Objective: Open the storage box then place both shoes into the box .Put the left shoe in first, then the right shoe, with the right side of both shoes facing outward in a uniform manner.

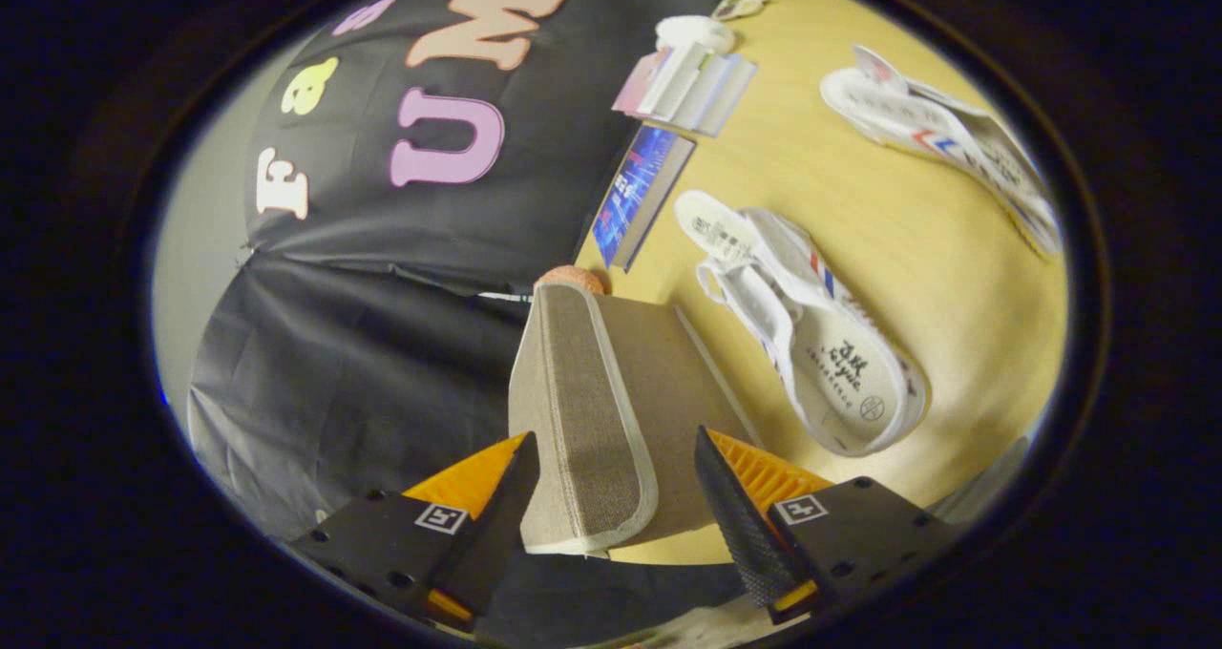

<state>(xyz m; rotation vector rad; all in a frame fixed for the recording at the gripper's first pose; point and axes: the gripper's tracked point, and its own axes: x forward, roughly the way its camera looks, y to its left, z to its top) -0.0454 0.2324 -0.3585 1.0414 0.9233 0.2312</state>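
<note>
The hand-held gripper (611, 482) stands wide open around the box lid (592, 410), gripping nothing; closing squarely on the lid edge should lift it cleanly, shoe (802, 324) waiting beyond.

Place: recording booth staging a household corner.
Backing: black cloth wall (382, 277) hanging at left.
Surface: wooden table (916, 277) carrying books (683, 86) at far end.

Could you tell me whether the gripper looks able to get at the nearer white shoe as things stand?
Probably not directly. The gripper has its fingers open around the storage box lid, which stands between them. The nearer white shoe lies uncovered on the wooden table, off beside one finger, so letting go and swinging over should reach it.
</note>
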